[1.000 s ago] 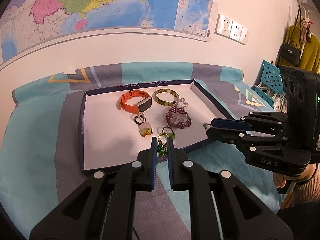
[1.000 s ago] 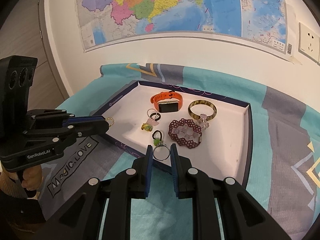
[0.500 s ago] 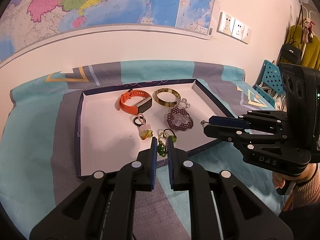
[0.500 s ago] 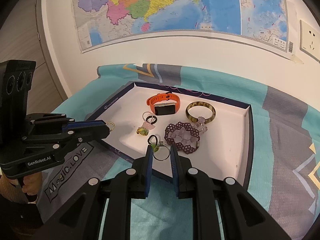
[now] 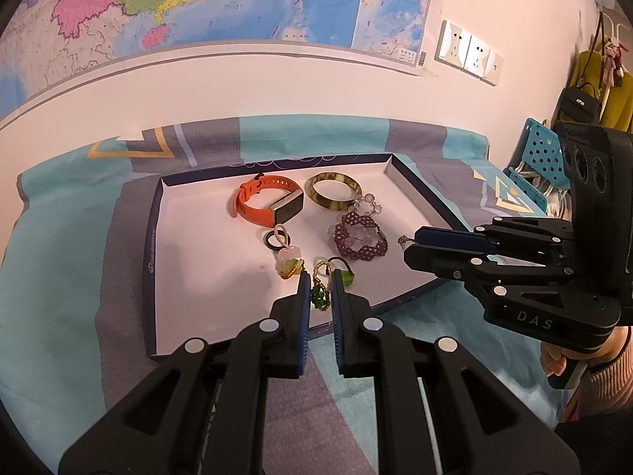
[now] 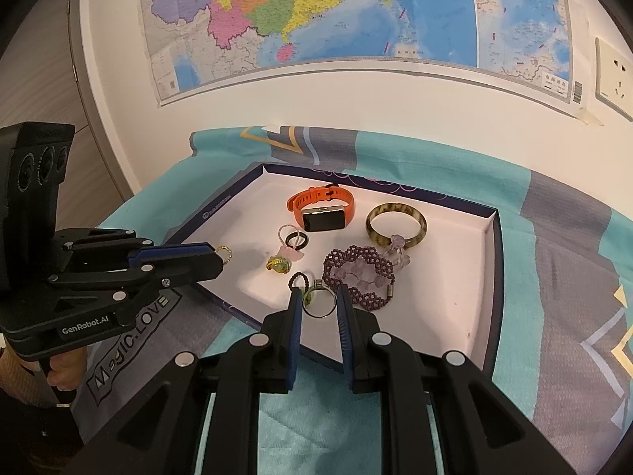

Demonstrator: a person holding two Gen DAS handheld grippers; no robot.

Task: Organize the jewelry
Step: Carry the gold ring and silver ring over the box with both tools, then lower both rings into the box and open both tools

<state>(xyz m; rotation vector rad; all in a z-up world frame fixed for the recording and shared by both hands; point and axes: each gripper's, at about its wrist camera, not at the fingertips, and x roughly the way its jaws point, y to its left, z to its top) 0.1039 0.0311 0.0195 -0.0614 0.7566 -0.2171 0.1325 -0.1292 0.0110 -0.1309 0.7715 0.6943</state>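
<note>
Little has shifted over the last second: both grippers hang over the near edge of the tray as before, each with the same piece, and everything in the tray lies where it lay.

One wall map (image 6: 356, 19) fills the far wall. Below it, one teal and grey cloth (image 6: 554, 237) covers the table, and on it sits one shallow white tray (image 6: 213, 213) with navy walls.

Two grippers are in view. The left gripper (image 5: 318, 277) is pressed together on a thin gold chain with green beads (image 5: 319, 295), held over the tray's near rim. The right gripper (image 6: 316, 295) pinches one silver ring (image 6: 316, 315) by its sides, also over the near rim, right of the left one.

Inside the tray lie:
- One orange watch (image 6: 316, 196), far centre.
- One olive bangle (image 6: 419, 221), just right of the watch.
- One purple beaded bracelet (image 6: 372, 297), nearer than the bangle.
- One cluster of clear beads (image 6: 397, 251), touching the bangle and the bracelet.
- One black ring (image 6: 296, 240), just nearer than the watch, with a loop of pale beads across it.
- One yellow-green charm (image 6: 278, 264), near the black ring.
- One dark beaded loop (image 6: 297, 279), nearest the grippers.
</note>
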